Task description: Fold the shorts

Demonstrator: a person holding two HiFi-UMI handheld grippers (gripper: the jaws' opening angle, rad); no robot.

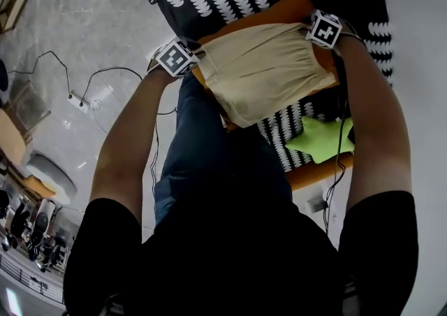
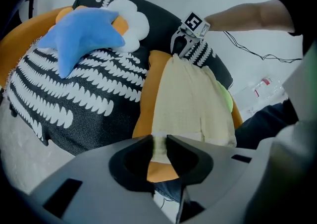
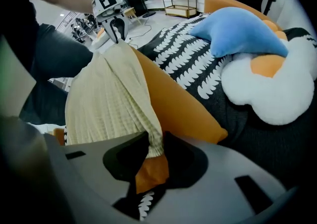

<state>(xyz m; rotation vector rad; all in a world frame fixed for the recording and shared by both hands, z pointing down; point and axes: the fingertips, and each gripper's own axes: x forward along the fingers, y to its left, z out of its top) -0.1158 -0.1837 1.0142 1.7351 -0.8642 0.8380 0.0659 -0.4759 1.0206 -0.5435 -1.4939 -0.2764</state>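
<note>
Head view: shorts taut over orange cushion.
Your left claw, right claw clamp its corners to flatten it.

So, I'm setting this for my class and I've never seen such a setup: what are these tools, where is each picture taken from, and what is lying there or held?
No robot here: a person holds a two-jaw gripper in each hand. The head view looks down from a camera on the person's head; the two gripper views come from cameras riding on each gripper, looking along its jaws. The left gripper and the right gripper each pinch one end of the cream shorts, stretched between them over an orange cushion. Beneath is a black cover with white leaf prints. On it lie a blue star pillow and a white-and-orange pillow; a green soft thing lies nearer the person.
</note>
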